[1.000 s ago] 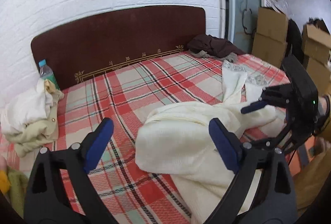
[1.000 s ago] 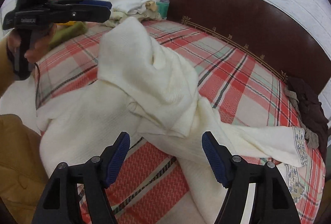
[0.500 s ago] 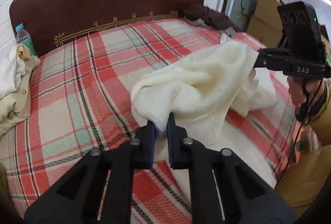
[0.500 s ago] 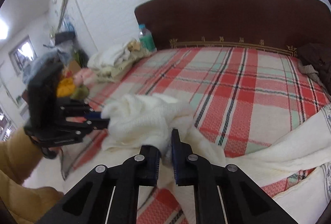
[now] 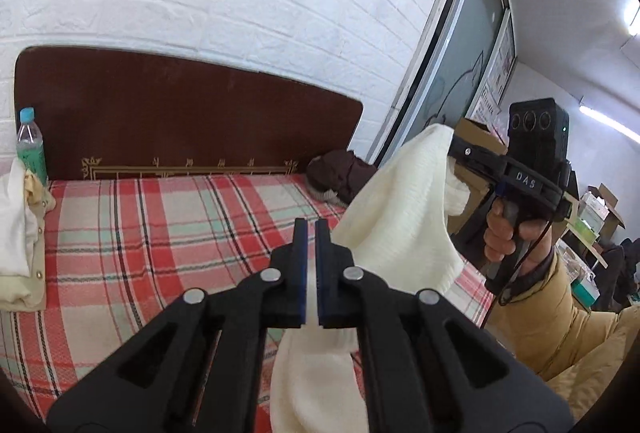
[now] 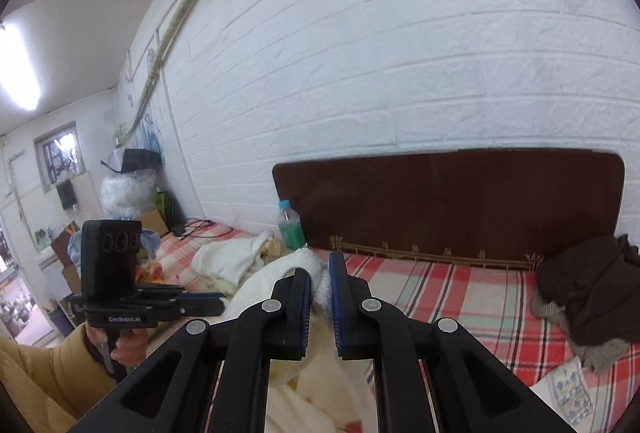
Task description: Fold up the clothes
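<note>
A cream knitted garment (image 5: 404, 217) hangs between both grippers, lifted above the plaid bed (image 5: 160, 217). My left gripper (image 5: 311, 229) is shut on its edge, with cloth trailing down below the jaws. My right gripper (image 6: 320, 273) is shut on a fold of the same garment (image 6: 308, 265), and it also shows in the left wrist view (image 5: 452, 147) at the right, clamped on the cloth's top. The left gripper shows in the right wrist view (image 6: 216, 307) at the left, with the garment spanning between the two.
A brown headboard (image 5: 192, 121) backs the bed. A water bottle (image 5: 30, 149) and a pile of pale clothes (image 5: 20, 241) lie at the left. A dark brown garment (image 6: 592, 293) lies at the bed's right. Cardboard boxes (image 5: 476, 137) stand beyond.
Both grippers closed on the cream garment, then rose, lifting it off the bed; both views now tilt up toward the wall.
</note>
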`<state>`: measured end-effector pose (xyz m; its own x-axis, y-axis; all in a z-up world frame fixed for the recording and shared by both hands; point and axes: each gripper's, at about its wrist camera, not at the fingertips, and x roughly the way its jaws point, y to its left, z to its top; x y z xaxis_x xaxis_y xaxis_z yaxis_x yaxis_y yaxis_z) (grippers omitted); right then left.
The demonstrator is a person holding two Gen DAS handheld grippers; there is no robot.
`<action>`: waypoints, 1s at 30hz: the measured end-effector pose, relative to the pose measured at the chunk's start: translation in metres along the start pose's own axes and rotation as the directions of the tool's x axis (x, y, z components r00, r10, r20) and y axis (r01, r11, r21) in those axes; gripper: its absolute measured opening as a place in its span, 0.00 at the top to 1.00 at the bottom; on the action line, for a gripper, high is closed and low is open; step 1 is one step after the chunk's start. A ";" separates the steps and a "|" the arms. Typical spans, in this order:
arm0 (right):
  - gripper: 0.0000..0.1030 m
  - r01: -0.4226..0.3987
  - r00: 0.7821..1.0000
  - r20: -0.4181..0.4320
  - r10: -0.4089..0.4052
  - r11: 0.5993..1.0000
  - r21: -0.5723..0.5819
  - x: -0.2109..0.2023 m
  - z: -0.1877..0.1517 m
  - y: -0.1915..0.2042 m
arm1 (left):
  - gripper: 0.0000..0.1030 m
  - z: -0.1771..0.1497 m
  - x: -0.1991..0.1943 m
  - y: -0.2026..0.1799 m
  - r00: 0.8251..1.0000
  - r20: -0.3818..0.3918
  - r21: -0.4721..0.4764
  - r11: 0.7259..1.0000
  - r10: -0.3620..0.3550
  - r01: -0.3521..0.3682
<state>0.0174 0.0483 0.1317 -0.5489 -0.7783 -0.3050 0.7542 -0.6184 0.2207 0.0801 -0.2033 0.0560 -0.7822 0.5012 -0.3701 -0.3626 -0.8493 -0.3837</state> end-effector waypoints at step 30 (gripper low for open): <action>0.97 -0.076 0.985 -0.149 0.087 0.994 0.080 0.024 -0.022 -0.003 | 0.88 -0.140 0.137 -0.081 0.905 -0.303 0.335 0.922 0.299 -0.192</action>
<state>0.0099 0.0336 0.1038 -0.4209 -0.8043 -0.4195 0.7623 -0.5643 0.3171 0.0734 -0.0427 -0.0825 -0.6625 0.2500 -0.7061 -0.3535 -0.9354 0.0004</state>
